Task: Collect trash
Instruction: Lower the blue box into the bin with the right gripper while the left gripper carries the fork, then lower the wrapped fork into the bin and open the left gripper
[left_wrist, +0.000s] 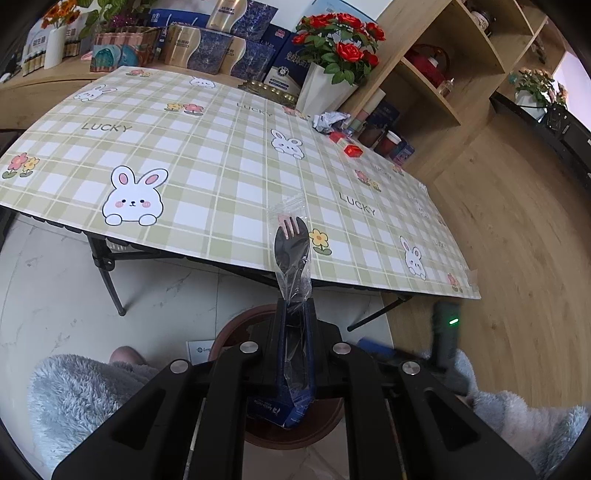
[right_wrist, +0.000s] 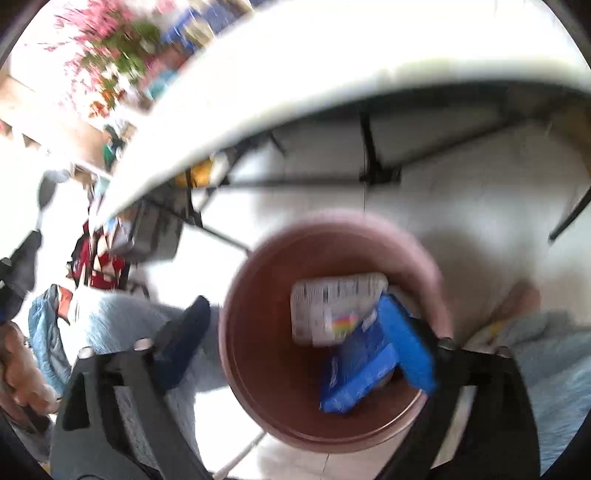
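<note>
My left gripper (left_wrist: 295, 310) is shut on a black plastic spork (left_wrist: 291, 251) in a clear wrapper. The spork sticks up in front of the table's near edge, and the wrapper's blue printed end hangs behind the fingers. Under this gripper stands a round brown bin (left_wrist: 236, 328). The right wrist view is blurred. It shows my right gripper (right_wrist: 295, 332) open wide over the brown bin (right_wrist: 258, 295), with nothing pressed between the blue pads (right_wrist: 406, 339). Inside the bin are a blue wrapper (right_wrist: 354, 373) and a white packet (right_wrist: 332, 310). A crumpled silver wrapper (left_wrist: 330, 121) and small red boxes (left_wrist: 352, 150) sit on the table's far right.
The folding table (left_wrist: 207, 155) has a green plaid bunny cloth and black legs (left_wrist: 110, 280) close to the bin. A white vase of red roses (left_wrist: 325, 88) stands at its far edge, with wooden shelves (left_wrist: 436, 88) behind. Fluffy grey clothing (left_wrist: 74, 391) of a person flanks the bin.
</note>
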